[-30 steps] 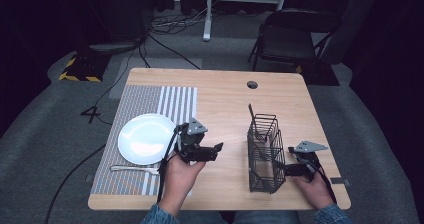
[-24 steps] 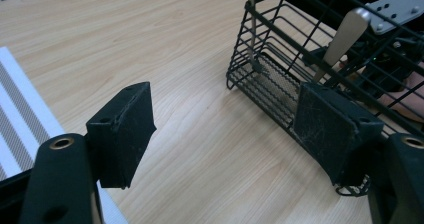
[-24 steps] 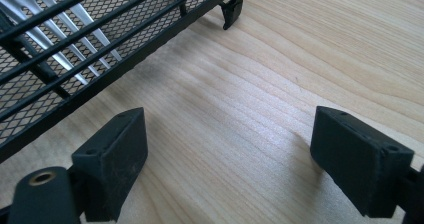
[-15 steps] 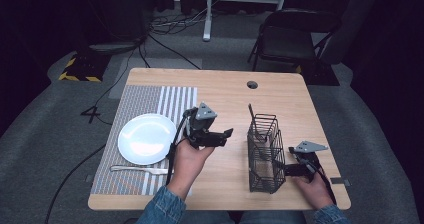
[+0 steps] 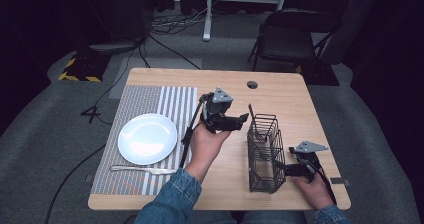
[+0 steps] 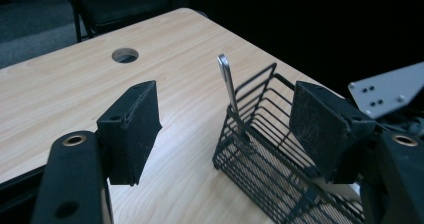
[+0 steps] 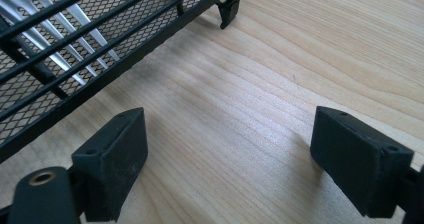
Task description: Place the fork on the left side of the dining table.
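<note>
Nearest the person, the right gripper (image 5: pixel 292 168) rests low on the table (image 5: pixel 225 91), just beside the near right side of the basket (image 5: pixel 264 154). In the right gripper view its jaws stand wide apart with bare wood between them, holding nothing, and the basket's mesh wall (image 7: pixel 75 49) crosses the upper left with fork tines (image 7: pixel 55 34) lying behind it.

To the left, a knife (image 5: pixel 141 169) lies on the striped mat (image 5: pixel 150 96) along its near edge, just in front of the white plate (image 5: pixel 147 138).

Farther in, the left gripper (image 5: pixel 239 120) is held above the table, close to the basket's far end. The left gripper view shows its jaws spread wide and empty, pointing at the basket (image 6: pixel 280 159), where a metal handle (image 6: pixel 228 86) stands upright in the near corner.

Beyond that comes the cable hole (image 5: pixel 252 84) near the table's far edge, then a chair (image 5: pixel 295 39) on the floor behind.
</note>
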Motion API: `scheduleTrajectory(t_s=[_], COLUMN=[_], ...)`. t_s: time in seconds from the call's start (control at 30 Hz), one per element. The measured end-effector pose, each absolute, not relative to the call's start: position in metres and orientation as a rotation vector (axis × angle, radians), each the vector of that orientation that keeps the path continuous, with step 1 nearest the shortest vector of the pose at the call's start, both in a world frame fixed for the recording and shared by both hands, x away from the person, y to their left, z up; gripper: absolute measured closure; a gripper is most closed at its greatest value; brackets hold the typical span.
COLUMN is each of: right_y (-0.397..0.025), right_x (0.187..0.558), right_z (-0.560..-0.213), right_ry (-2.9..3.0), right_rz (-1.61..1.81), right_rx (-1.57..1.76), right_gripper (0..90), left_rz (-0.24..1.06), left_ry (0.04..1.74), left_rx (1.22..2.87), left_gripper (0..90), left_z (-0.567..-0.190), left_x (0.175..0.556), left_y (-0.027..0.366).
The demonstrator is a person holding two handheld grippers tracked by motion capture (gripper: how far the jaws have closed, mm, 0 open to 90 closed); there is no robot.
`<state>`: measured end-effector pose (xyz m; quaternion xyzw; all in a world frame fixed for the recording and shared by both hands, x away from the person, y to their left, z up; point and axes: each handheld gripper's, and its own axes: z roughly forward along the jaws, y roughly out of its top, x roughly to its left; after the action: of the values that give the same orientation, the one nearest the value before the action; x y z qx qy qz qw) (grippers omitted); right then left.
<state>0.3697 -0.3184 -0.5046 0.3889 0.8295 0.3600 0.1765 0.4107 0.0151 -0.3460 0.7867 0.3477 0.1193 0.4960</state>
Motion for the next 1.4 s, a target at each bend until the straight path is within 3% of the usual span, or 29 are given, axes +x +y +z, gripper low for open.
scheduleTrajectory(t_s=[0.53, 1.17, 1.4], right_y=[-0.320, -0.320, -0.320], right_x=[0.370, 0.370, 0.370], right_z=[-0.504, -0.504, -0.504], right_ry=[2.367, 2.369, 2.369], right_rz=[1.035, 1.039, 1.039], right_rx=[1.068, 1.064, 1.063], right_gripper=[18.4, 19.0, 19.0], left_rz=[0.268, 0.193, 0.108], left_ry=[0.887, 0.918, 0.893], left_rx=[1.849, 1.857, 1.846], left_gripper=[40.3, 80.5, 85.0], left_z=[-0.365, -0.368, -0.365], left_x=[0.428, 0.437, 0.437], left_y=[-0.017, -0.022, -0.020])
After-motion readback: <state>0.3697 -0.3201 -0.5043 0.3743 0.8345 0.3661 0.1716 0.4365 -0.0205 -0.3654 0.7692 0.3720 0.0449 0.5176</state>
